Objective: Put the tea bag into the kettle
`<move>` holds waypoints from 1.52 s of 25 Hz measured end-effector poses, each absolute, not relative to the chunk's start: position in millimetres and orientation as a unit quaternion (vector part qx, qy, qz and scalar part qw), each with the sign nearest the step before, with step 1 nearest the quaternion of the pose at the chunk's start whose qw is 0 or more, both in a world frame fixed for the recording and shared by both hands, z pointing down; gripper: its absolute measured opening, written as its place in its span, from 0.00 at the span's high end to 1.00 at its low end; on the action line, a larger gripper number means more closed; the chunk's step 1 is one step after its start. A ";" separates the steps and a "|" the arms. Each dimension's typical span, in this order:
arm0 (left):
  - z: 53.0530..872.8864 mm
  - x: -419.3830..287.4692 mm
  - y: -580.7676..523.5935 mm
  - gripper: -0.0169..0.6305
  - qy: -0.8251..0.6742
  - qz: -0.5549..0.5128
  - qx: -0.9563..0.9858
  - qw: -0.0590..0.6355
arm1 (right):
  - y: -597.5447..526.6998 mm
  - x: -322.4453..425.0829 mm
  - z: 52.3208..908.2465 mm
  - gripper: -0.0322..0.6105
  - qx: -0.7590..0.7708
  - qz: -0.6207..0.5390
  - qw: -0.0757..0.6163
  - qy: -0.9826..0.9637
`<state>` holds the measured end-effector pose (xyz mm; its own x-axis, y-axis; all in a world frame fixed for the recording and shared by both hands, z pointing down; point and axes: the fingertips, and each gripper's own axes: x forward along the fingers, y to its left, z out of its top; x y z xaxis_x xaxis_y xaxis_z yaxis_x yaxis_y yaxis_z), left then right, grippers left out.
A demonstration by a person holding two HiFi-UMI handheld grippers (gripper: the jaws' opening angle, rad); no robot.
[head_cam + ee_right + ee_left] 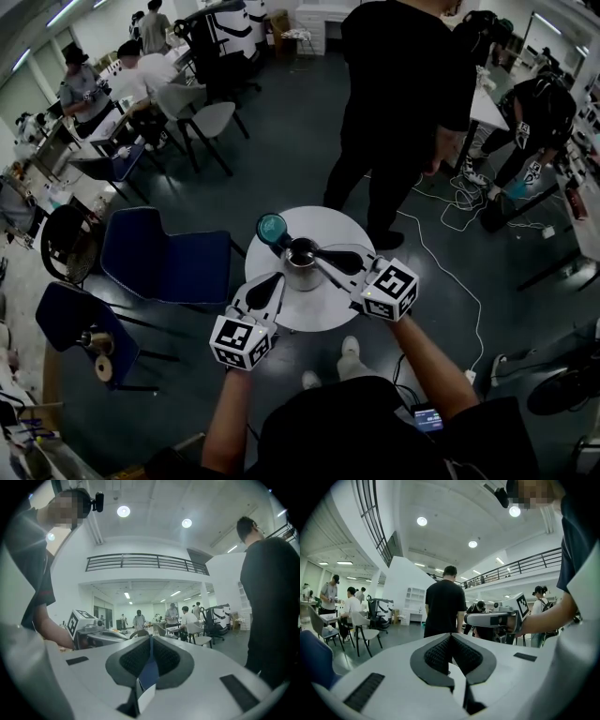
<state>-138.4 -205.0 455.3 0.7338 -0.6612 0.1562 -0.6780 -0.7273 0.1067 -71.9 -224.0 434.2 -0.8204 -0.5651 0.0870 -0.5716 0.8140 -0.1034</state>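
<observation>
Blue-and-white paper, taken for the tea bag (149, 677), is pinched in the right claw (151, 644) near the kettle (302, 265) at the middle of the desk (319, 311), the left claw (451, 641) being shut empty; the carry is judged in hand, and alignment over the kettle's mouth is needed before release.

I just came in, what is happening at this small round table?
A person holds a claw in each hand over a round white table. The right claw is shut on a thin blue and white piece, likely the tea bag, close to the metal kettle on the table. The left claw is shut and empty. The tea bag is not in the kettle yet.
</observation>
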 end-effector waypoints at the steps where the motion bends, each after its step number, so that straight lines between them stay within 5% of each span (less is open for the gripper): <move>1: 455.4 -141.6 -202.0 0.95 -0.360 0.053 0.928 0.079 | -221.0 -74.9 434.2 0.90 0.302 0.062 0.025 -0.951; 38: 452.8 -140.3 -145.6 0.95 -0.329 0.030 0.940 0.082 | -158.5 -71.7 430.7 0.90 0.359 0.042 0.024 -0.932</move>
<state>-140.3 -145.6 452.8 0.7821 -0.6134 0.1103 -0.6232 -0.7703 0.1350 -71.7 -158.5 430.7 -0.7411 -0.6673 0.0745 -0.6713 0.7387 -0.0607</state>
